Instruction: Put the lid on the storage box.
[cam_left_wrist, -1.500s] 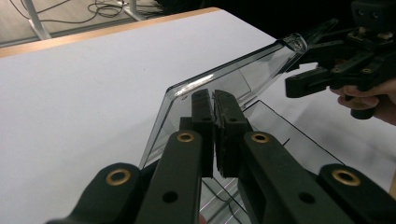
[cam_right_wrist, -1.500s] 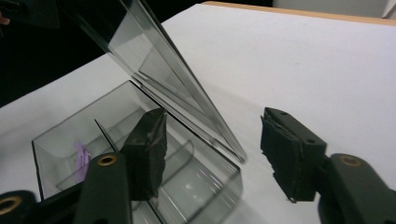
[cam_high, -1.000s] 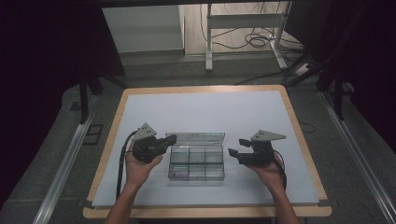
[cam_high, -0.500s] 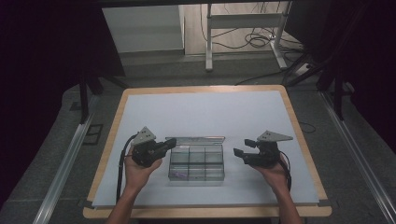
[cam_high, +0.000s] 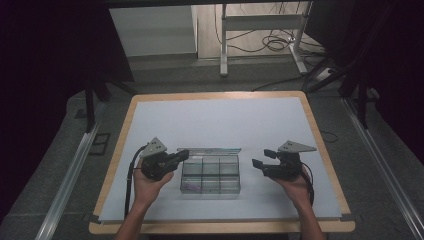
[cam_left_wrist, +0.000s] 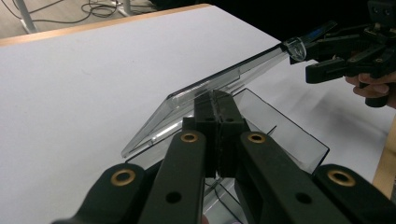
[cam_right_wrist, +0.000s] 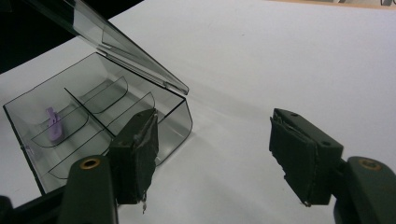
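Looking at the high view, the clear plastic box (cam_high: 210, 174) sits in the lower middle of the frame on the white table (cam_high: 215, 120), with your two grippers flanking it. The lid (cam_high: 209, 149) is swung up along the far edge, so the compartments are open from above.

Your left gripper (cam_high: 181, 156) has its jaws pressed together, and in the left gripper view they sit right up against the near edge of the box with the raised lid (cam_left_wrist: 219, 81) crossing the middle of the frame. I can't tell if they're actually pinching the wall or just resting on it. My guess is you're bracing the box so it doesn't skate around on that smooth surface.

Your right gripper (cam_high: 260, 159) is spread wide with nothing between the jaws, sitting just right of the box and not touching it. In the right gripper view there's a small purple piece (cam_right_wrist: 53, 125) in a compartment at the left of the frame, so it looks like that free gripper is lined up to reach in for it.
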